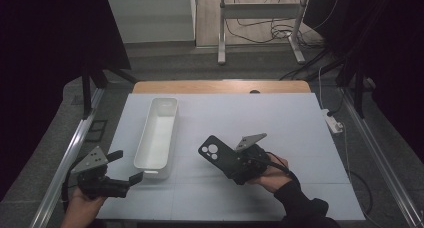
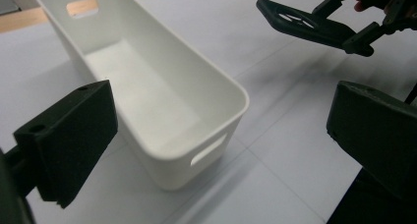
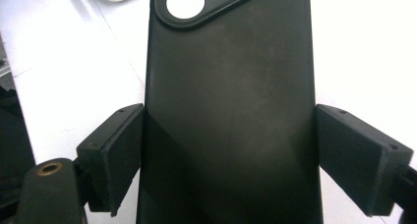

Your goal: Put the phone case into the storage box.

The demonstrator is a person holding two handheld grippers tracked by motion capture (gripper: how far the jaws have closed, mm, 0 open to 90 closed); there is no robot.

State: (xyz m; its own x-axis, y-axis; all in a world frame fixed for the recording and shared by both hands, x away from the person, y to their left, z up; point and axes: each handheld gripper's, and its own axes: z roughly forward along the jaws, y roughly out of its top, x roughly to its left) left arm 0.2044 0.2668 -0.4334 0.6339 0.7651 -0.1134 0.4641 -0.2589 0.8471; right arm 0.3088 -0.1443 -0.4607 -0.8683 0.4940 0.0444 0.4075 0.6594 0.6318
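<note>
- The surface (image 1: 300, 138) in front of you is a pale sheet over a wooden top, whose far edge shows as a strip along the back; to the right of your right hand the sheet is bare out to its edge.
- The white bin (image 1: 157, 138) lies lengthwise left of centre, long and narrow with rounded corners and a handle slot in each end wall; its inside is bare in the left gripper view (image 2: 147, 101).
- The phone case (image 1: 220, 155) is black, matt and flat, with a raised camera block of round holes at its far end; you hold it off the surface, tilted, just right of the bin's near half.
- Your right gripper (image 1: 239, 164) pinches the phone case by its long side edges: in the right gripper view (image 3: 228, 121) both pads press flat against the sides.
- Your left gripper (image 1: 125, 168) hangs by the bin's near left corner with its jaws spread wide and nothing between them; the near end of the bin sits between them in its own view.
</note>
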